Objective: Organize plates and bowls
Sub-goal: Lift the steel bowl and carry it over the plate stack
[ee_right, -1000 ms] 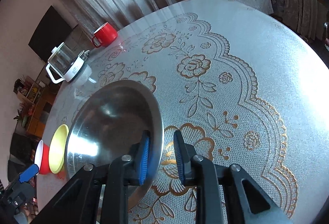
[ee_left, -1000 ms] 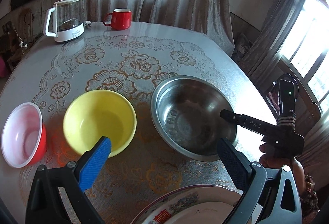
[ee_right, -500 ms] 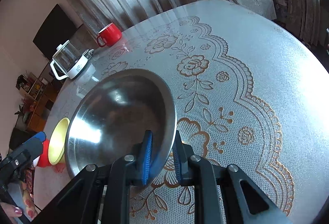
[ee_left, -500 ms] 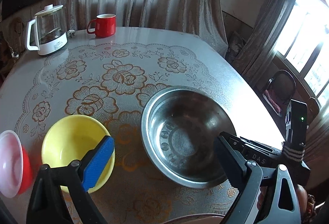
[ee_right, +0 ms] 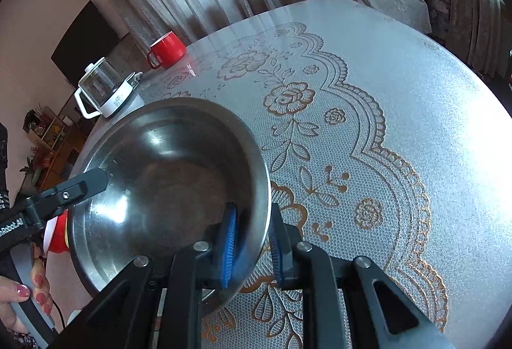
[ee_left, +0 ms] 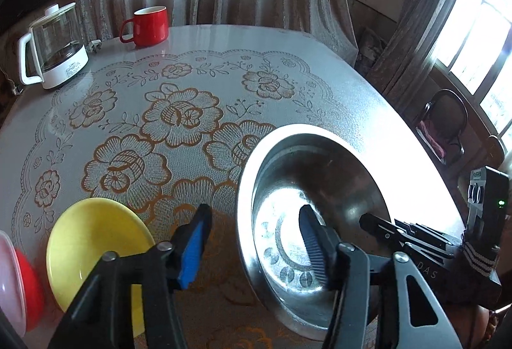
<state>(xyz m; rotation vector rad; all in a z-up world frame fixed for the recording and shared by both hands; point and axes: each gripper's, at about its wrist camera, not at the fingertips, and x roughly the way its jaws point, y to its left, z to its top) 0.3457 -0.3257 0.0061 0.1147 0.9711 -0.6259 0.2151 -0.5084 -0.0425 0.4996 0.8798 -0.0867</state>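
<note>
Steel bowl [ee_right: 166,189] near table's [ee_left: 198,60] near edge, right side, rim tilted. Right gripper [ee_right: 252,248] pinches bowl's rim, one pad inside, one outside; a second ago that rim only sat between loose jaws. Left gripper [ee_left: 256,246] has swung over from yellow bowl [ee_left: 96,240] to straddle steel bowl's opposite rim; jaws closing, wide a second ago, pads not yet pressing metal. Meaning: two-handed lift of big bowl likely next. Yellow bowl and red bowl [ee_left: 19,285] wait at near left edge.

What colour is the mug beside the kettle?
Red mug, clearest in the left wrist view.
</note>
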